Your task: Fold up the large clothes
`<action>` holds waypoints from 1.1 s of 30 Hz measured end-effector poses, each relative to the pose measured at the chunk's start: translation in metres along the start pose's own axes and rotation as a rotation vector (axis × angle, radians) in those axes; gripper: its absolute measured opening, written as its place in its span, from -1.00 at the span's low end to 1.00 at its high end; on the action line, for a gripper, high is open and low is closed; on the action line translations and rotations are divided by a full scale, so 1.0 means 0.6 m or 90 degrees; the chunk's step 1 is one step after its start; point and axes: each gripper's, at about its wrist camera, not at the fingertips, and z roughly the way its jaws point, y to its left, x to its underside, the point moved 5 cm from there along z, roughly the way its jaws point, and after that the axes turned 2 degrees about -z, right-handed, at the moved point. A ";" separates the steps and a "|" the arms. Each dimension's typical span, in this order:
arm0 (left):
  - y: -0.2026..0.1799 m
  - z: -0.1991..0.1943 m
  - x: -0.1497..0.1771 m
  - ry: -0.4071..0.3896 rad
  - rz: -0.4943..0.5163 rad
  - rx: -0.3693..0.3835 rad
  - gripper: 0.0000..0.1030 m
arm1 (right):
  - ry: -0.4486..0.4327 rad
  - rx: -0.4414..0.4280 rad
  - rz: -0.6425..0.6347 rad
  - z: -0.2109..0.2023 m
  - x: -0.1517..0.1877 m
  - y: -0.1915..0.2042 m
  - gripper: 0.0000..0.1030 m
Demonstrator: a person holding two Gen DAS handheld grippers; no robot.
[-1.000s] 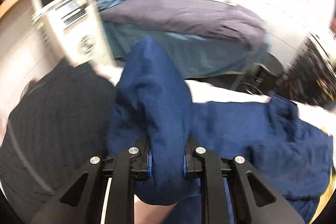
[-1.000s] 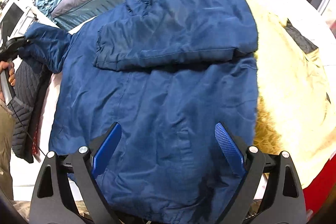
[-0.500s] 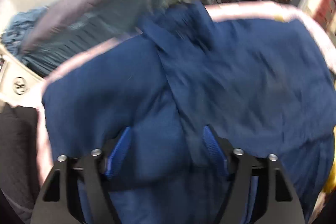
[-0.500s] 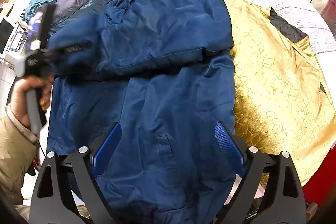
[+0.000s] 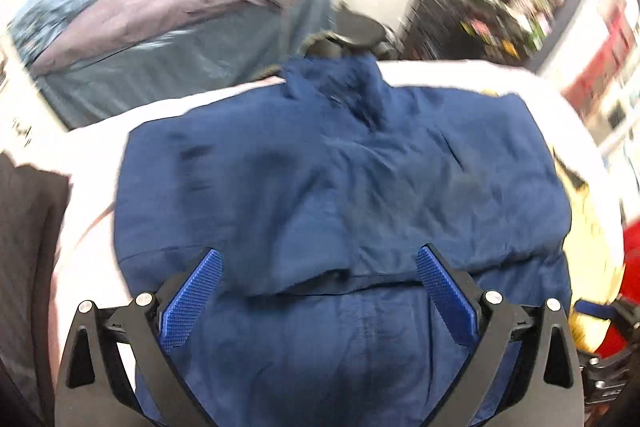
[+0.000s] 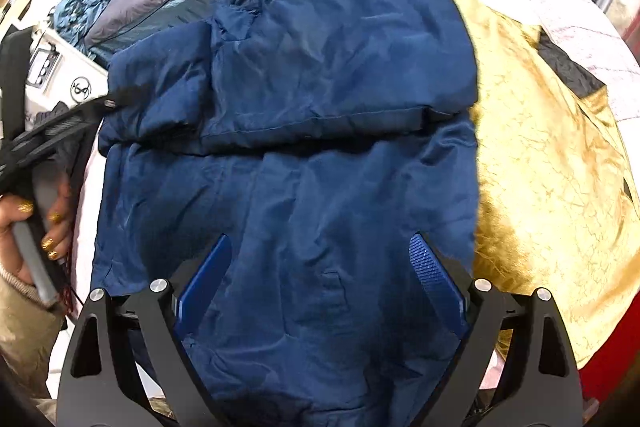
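Blue jacket (image 6: 312,155) spread flat on the table, beside a gold garment (image 6: 552,163), both sleeves folded across the chest. Sleeve-folding step apparently finished. Left gripper (image 5: 318,291) jaws opening, hovering over the fabric, nothing pinched. Right gripper (image 6: 320,275) spread wide over the hem, holding nothing. Next, probably: pinch the hem with both, lift, carry toward the collar

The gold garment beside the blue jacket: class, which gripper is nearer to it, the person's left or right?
Right. The right gripper hovers over the blue jacket with the gold garment just beside it. The left gripper, jaws opening and empty, works at the jacket's far edge.
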 end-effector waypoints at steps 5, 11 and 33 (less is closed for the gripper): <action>0.127 -0.028 0.007 -0.025 -0.129 -0.081 0.87 | -0.001 -0.003 -0.024 0.002 -0.004 0.022 0.74; 0.252 -0.011 0.026 -0.006 -0.270 -0.116 0.87 | 0.008 0.003 -0.026 0.010 0.004 0.023 0.74; -0.155 0.095 -0.037 0.055 -0.009 0.181 -0.07 | -0.015 0.051 0.002 -0.008 0.004 -0.009 0.74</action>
